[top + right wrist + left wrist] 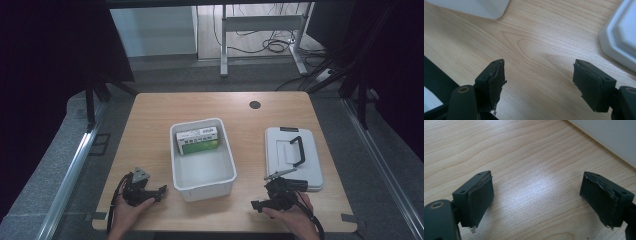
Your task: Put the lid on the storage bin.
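Holding both grippers low over the table (150, 107), I keep the left gripper (161, 190) at lower left and the right gripper (255, 204) at lower right, jaws spread wide, gripping nothing. Between them, mid-frame, sits the bin (205, 186) with a box (198, 139); the lid (280, 145) lies right.

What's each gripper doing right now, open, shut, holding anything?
Left gripper: open, fingers wide apart over bare table, holding nothing.
Right gripper: open, holding nothing, beside the white lid.
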